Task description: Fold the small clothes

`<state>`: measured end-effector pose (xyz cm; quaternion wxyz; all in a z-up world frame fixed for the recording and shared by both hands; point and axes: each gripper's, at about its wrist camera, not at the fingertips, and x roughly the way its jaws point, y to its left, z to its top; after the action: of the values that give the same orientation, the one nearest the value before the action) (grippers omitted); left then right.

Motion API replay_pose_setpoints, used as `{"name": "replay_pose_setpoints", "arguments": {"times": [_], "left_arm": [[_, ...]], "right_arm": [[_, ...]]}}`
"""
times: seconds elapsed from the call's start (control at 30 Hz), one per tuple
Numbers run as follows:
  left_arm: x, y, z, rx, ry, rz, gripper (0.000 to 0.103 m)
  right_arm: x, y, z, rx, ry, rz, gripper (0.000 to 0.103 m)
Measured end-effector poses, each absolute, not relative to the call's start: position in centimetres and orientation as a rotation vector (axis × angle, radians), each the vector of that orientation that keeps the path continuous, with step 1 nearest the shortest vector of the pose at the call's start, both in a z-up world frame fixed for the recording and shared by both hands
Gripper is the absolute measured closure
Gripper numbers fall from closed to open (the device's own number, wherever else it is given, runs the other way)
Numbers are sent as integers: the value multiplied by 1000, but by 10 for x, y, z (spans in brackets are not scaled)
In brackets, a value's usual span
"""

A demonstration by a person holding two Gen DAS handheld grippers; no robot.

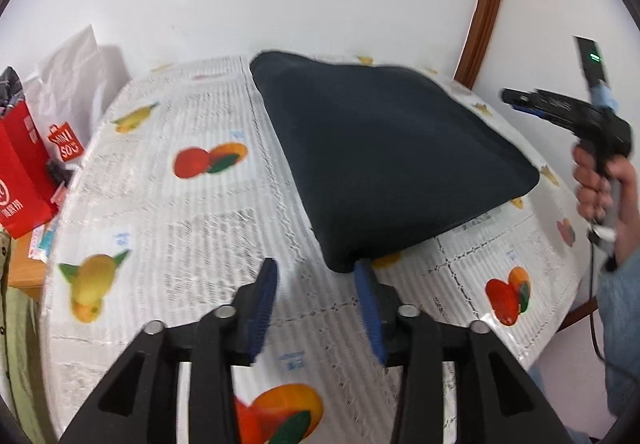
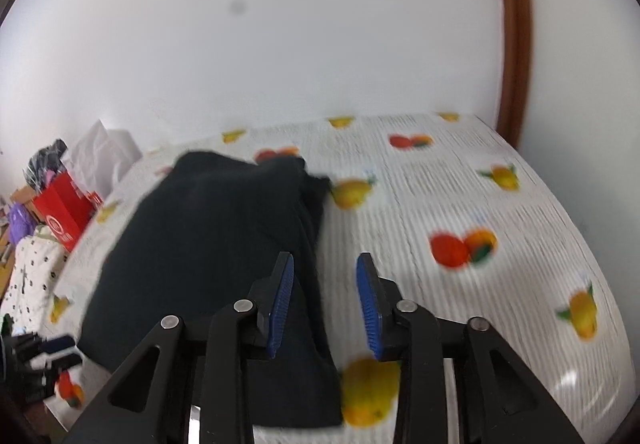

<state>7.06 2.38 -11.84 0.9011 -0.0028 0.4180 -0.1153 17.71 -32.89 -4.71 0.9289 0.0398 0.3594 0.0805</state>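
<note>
Handling: dark folded garment (image 1: 384, 148) lies flat on fruit-print tablecloth (image 1: 168, 212) | looks soft, light, limp, layers likely to slide | left gripper (image 1: 316, 280) spread, empty, at garment's near corner | right gripper (image 2: 326, 276) spread, empty, over garment's edge | pinch corners through all layers.

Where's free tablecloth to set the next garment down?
Free: the fruit-print tablecloth right of the dark folded garment, out to the brown door frame. Also left of it, toward the red bag. Crowded: the bags past that edge.
</note>
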Motion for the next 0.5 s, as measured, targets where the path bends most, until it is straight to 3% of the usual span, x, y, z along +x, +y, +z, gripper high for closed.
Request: {"name": "replay_pose_setpoints", "arguments": {"times": [0.07,0.4,0.5], "left_arm": [[73,28,-109,0,839,-219,51],[165,25,-103,-45,835,-225,51],[197,25,-109,-76,856,-242,51]], "right_arm": [[194,-322,-40,79,750,188,69],[273,-302,-52,59,875,183,63],[291,-302,-58,103,894,201,56]]}}
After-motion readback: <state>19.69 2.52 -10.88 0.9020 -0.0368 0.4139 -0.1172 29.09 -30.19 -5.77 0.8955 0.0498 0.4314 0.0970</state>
